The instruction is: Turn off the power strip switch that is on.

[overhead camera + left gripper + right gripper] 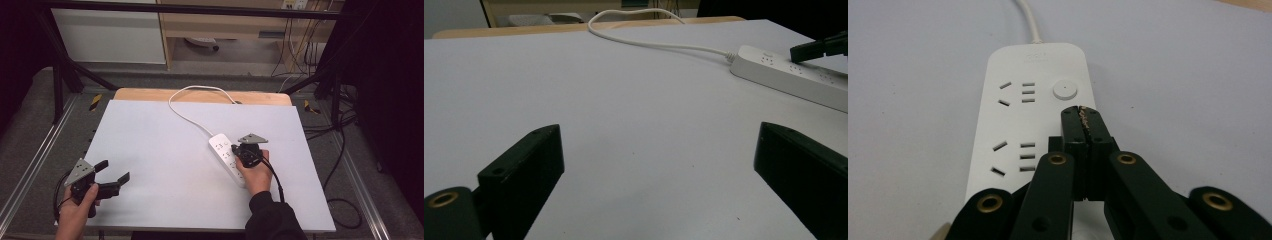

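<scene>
White sheeting covered the counter (165,140), with a strip of bare wood showing along its far edge and a dark metal frame standing around it. Beyond lay grey flooring, pale cabinets and a tangle of dark cables.

On the right half of the counter lay a white power strip (227,157), flat and slanted, its white cord (192,107) looping away toward the far edge. In the right gripper view its sockets faced up, with a round button (1064,90) near the cord end.

The right tongs (239,149) were closed, their two jaws pressed together with nothing between them. Their tips sat over the top face of the power strip, just short of the round button and a little to its side; whether they actually touched the plastic could not be told. The right hand (257,175) held them from the near side of the strip.

The left tongs (114,172) stood wide open near the counter's near left corner, well apart from the power strip, with only bare white surface between the jaws. The left hand (80,207) held them low over the counter's edge.
</scene>
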{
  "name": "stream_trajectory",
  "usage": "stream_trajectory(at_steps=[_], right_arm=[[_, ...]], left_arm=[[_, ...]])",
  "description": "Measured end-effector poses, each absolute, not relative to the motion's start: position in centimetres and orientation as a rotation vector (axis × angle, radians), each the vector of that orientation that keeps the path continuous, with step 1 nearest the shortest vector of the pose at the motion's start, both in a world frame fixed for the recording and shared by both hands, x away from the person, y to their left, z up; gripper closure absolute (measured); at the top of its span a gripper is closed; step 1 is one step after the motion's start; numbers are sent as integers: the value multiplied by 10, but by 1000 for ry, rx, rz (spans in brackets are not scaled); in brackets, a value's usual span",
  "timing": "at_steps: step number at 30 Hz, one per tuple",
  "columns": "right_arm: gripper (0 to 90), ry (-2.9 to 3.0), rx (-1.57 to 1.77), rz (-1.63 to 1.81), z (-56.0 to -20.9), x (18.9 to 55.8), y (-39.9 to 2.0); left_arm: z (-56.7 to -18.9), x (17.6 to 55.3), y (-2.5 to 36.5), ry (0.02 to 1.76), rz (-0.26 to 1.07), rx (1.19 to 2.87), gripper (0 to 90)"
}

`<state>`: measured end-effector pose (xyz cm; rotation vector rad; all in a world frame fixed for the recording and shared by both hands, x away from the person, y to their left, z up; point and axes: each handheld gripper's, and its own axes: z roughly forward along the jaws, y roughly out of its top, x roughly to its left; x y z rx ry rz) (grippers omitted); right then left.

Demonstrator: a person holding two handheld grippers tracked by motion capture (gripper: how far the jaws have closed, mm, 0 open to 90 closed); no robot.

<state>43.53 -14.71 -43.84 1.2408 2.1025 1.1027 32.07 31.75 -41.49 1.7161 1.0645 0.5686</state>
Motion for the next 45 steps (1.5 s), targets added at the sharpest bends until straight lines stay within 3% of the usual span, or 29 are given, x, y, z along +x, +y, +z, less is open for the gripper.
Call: stream_trajectory(at_steps=[45], right_arm=[[900,2127,1256,1110,-438,438,-149]], left_arm=[[-414,320,317,1064,570,1714,55]])
